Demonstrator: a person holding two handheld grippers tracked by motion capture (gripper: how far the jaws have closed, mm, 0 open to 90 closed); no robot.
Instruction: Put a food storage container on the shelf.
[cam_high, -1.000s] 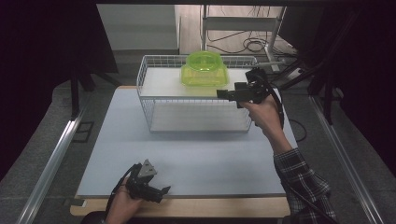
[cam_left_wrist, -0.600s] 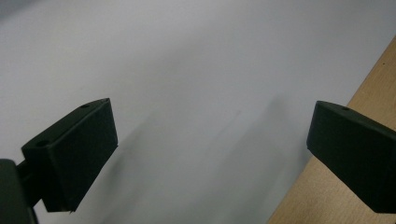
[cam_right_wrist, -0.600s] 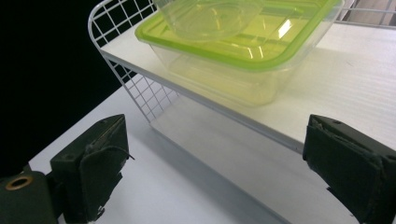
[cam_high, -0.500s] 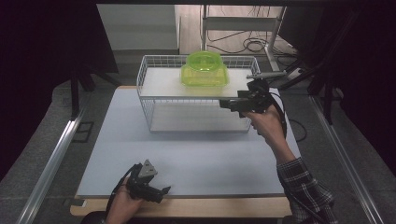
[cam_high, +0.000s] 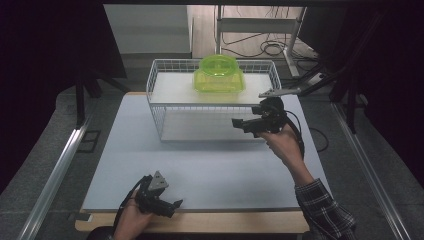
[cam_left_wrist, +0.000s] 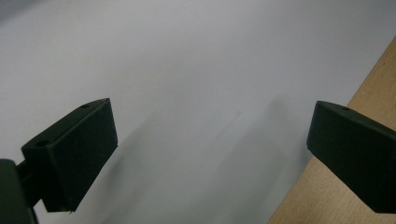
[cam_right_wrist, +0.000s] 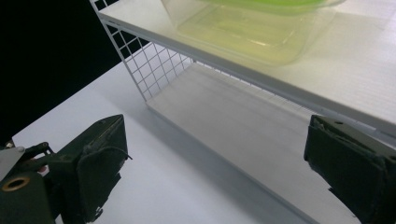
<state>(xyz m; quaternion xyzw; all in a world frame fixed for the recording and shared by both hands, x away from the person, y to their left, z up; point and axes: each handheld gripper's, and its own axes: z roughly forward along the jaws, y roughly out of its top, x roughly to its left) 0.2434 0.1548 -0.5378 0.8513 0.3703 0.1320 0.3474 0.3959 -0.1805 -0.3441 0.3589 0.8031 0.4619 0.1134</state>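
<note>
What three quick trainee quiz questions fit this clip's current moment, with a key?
1. True or false: the right tongs hold the green container.
2. Where does the green container sit? A) on the wire rack's upper shelf B) on the white mat C) under the rack
3. Fill in: the left tongs rest near the table's ____ edge.

Key: 1 false, their jaws stand open and apart from it. 2 A. 3 near (the person's side), jaws open.
</note>
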